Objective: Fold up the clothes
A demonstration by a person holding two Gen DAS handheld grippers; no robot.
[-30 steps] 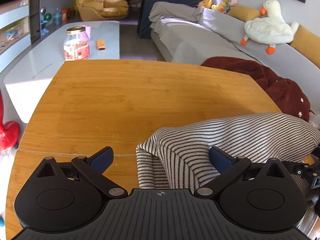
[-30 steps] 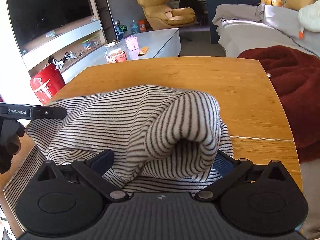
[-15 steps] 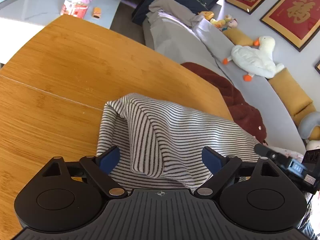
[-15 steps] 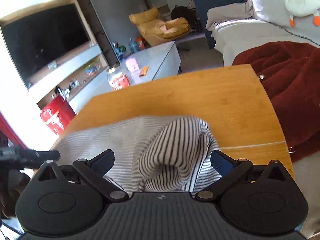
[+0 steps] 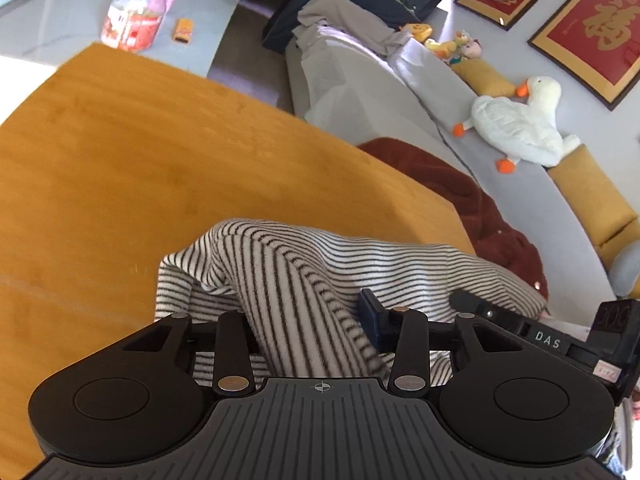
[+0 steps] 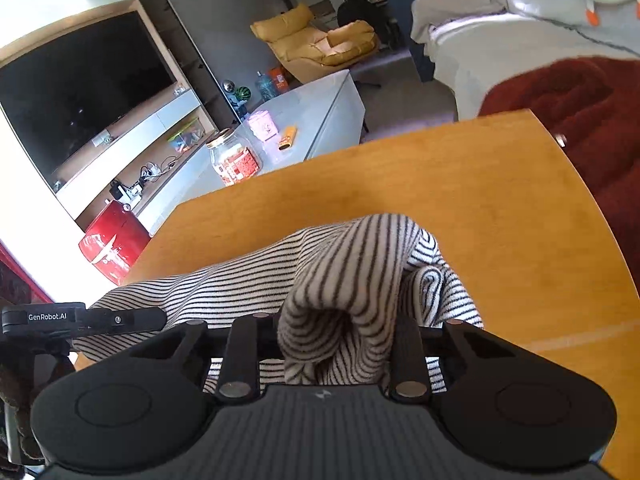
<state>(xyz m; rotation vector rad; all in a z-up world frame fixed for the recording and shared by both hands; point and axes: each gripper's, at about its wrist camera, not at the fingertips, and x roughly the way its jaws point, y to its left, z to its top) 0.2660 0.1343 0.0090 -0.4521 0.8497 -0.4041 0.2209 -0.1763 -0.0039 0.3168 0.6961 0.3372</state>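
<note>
Goose plush (image 5: 520, 120), jar (image 6: 234, 160), armchair (image 6: 320, 44)

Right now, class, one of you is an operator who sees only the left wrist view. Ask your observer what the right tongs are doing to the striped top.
Observer: The right tongs are shut on a rolled bunch of the striped top.
Operator: What is past that bunch on the right?
Observer: Bare wooden table, crossed by a pale seam line.
Operator: And off the table's left side?
Observer: A red canister stands on the floor, below a dark television.
</note>
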